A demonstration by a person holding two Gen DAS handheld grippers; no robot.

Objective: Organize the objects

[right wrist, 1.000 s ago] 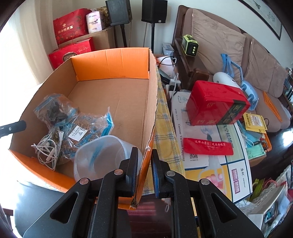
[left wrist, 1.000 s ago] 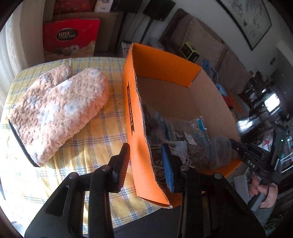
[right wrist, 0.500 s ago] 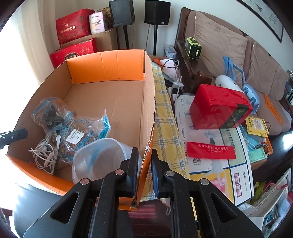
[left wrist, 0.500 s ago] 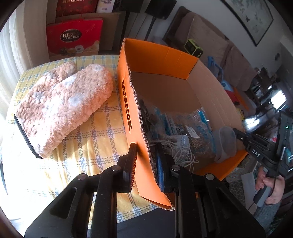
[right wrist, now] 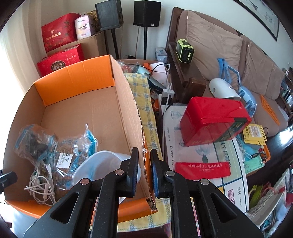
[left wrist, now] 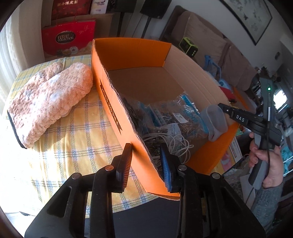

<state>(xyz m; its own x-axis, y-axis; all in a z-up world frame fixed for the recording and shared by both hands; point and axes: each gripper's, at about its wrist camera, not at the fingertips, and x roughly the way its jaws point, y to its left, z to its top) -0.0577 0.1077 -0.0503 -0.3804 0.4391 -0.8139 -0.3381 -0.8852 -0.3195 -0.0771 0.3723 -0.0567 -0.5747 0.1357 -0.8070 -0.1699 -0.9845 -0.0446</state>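
Observation:
An orange cardboard box [left wrist: 113,113] stands on the yellow checked tablecloth [left wrist: 73,139]; it also shows in the right wrist view [right wrist: 128,113]. Inside lie plastic bags [right wrist: 60,148], a coil of white cable [right wrist: 40,184] and a translucent plastic container [right wrist: 102,164]. My left gripper [left wrist: 145,159] is open and straddles the box's left wall. My right gripper [right wrist: 143,170] straddles the right wall with the jaws slightly apart. A fluffy pink mitt [left wrist: 47,98] lies left of the box.
Right of the box lie a red tin [right wrist: 214,119], a white carton [right wrist: 201,164] and other clutter. A sofa [right wrist: 228,55] stands behind it. Red gift bags [right wrist: 58,49] and speakers [right wrist: 109,14] stand at the back.
My left gripper closed toward the box's left wall, then opened wide again. My right gripper's jaws have parted a little off the right wall. The box has turned slightly.

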